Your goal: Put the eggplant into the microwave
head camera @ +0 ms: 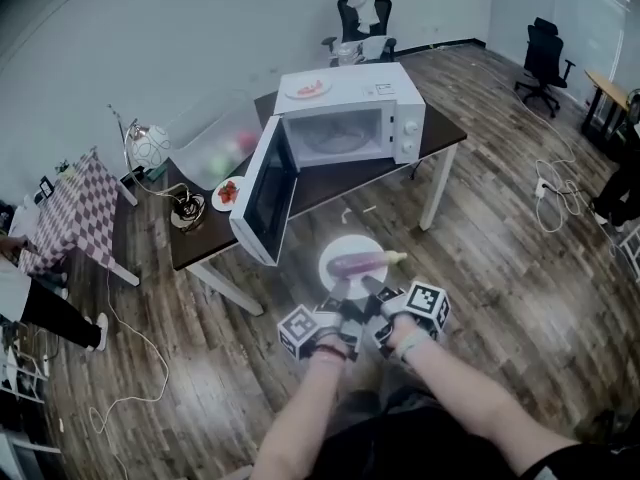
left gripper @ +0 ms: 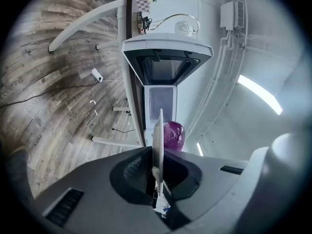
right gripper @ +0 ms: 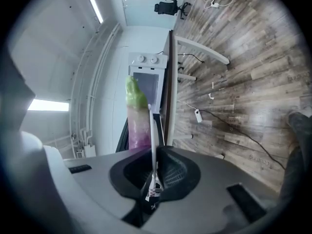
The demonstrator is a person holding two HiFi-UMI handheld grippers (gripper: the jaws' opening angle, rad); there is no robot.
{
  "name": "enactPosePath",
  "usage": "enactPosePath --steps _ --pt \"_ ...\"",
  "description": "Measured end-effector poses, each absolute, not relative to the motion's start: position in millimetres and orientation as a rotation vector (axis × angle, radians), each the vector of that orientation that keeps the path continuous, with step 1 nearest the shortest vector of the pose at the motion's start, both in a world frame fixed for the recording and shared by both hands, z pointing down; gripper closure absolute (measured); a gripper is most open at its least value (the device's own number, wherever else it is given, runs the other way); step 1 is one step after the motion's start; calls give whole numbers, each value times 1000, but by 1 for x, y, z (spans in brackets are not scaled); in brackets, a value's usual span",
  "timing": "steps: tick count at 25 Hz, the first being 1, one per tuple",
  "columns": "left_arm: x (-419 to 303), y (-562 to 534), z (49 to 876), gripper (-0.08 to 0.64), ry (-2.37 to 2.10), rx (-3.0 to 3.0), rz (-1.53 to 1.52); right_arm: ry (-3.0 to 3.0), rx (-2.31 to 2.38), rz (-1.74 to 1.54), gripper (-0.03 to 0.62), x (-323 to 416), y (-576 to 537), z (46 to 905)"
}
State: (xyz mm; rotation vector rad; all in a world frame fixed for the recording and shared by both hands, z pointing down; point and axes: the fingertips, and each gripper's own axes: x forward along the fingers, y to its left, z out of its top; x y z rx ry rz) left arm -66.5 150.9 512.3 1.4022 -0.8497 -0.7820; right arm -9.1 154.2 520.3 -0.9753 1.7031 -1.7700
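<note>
A purple eggplant (head camera: 362,262) with a green stem lies on a white plate (head camera: 335,251) that is held in the air in front of the table. My left gripper (head camera: 340,298) is shut on the plate's near rim, and my right gripper (head camera: 372,290) is shut on the same rim just beside it. The white microwave (head camera: 345,118) stands on the dark table (head camera: 320,183) with its door (head camera: 262,193) swung open to the left. In the left gripper view the plate (left gripper: 158,140) shows edge-on with the eggplant (left gripper: 173,134) behind it. In the right gripper view the plate (right gripper: 153,140) and eggplant (right gripper: 136,118) face the microwave (right gripper: 146,77).
A small plate of red food (head camera: 308,89) sits on top of the microwave, another (head camera: 228,192) on the table's left part near a clear tub (head camera: 215,146). Office chairs (head camera: 362,18) (head camera: 545,63) stand at the back. A checkered table (head camera: 65,213) and a person (head camera: 30,303) are at left.
</note>
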Motion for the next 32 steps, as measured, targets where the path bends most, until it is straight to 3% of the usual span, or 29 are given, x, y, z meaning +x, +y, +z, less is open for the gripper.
enactPosePath --steps 32 --pt "-66 -8 530 534 -870 1375 -776 1670 -923 -1828 571 -9 -5 539"
